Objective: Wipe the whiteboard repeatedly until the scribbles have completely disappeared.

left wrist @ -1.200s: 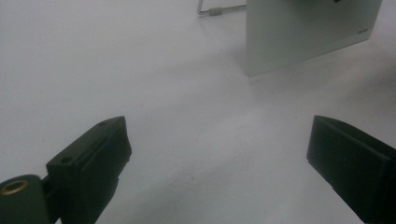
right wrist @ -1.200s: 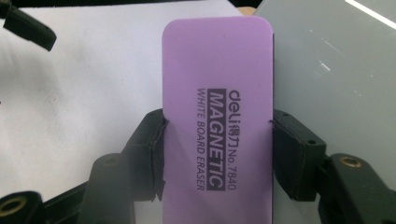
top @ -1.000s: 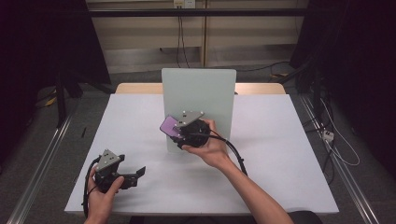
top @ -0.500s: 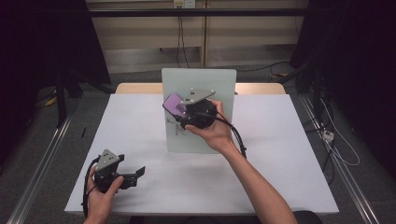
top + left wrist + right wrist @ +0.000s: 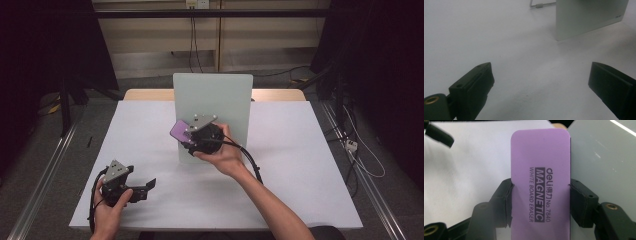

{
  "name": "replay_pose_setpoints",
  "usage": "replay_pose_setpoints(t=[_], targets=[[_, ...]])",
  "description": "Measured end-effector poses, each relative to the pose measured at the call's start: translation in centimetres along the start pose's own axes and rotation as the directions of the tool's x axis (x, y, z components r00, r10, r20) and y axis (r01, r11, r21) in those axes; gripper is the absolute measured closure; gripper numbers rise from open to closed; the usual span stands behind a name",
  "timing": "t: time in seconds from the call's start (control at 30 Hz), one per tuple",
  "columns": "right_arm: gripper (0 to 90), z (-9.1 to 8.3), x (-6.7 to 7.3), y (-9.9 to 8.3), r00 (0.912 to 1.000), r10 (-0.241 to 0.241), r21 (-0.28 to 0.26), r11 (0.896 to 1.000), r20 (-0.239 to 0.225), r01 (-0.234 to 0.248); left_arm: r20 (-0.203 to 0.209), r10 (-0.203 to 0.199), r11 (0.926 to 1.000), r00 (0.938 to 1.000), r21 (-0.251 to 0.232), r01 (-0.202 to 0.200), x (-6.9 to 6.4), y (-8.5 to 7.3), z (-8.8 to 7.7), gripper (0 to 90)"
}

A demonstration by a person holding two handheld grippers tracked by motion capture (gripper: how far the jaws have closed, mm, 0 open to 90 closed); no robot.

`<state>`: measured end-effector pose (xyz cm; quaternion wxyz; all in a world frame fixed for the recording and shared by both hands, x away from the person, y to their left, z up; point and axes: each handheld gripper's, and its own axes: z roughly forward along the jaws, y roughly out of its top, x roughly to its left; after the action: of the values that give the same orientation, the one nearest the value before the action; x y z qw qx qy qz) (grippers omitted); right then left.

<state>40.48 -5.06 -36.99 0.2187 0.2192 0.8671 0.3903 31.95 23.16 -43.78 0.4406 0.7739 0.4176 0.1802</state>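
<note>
A purple whiteboard eraser (image 5: 540,177) printed "MAGNETIC WHITE BOARD ERASER" sits between the black jaws of my right gripper (image 5: 540,200), which is shut on its two long sides. In the high view the eraser (image 5: 179,131) is held up against the lower left part of an upright pale board (image 5: 215,100), with the right gripper (image 5: 192,137) and hand just in front of it. My left gripper (image 5: 150,184) rests low at the table's front left, open with nothing between its fingers (image 5: 474,82).
The white table (image 5: 300,165) spreads wide around the board. The left gripper view has the board's lower corner (image 5: 584,22) far off and a thin metal bar (image 5: 540,5) behind it. Cables lie on the floor to the right (image 5: 350,145).
The right hand carried the eraser up the board's face half a second ago and has now come back down to the lower left part. The left gripper has kept still.
</note>
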Motion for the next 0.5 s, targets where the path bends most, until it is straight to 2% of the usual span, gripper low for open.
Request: replay_pose_setpoints(t=[0.17,0.27,0.33,0.5], targets=[[41.7,1.1,1.1,-0.9,0.9997,-0.01,0.032,0.999,-0.023,0.01,0.001,-0.002,1.0,1.0,-0.006,0.002,0.1,0.0,0.0,5.9],[41.7,1.0,0.9,-0.8,0.9995,-0.002,0.036,0.999,-0.032,0.003,0.002,-0.005,1.0,1.0,-0.005,0.005,0.1,0.0,0.0,5.9],[41.7,0.9,0.8,-0.6,0.9995,-0.015,0.038,0.999,-0.028,0.016,0.002,-0.005,1.0,1.0,-0.008,0.005,0.1,0.0,0.0,5.9],[41.7,-0.1,-0.1,0.0,1.0,0.001,0.007,1.0,-0.009,-0.001,0.002,-0.005,1.0,1.0,-0.005,0.005,0.1,0.0,0.0,5.9]])
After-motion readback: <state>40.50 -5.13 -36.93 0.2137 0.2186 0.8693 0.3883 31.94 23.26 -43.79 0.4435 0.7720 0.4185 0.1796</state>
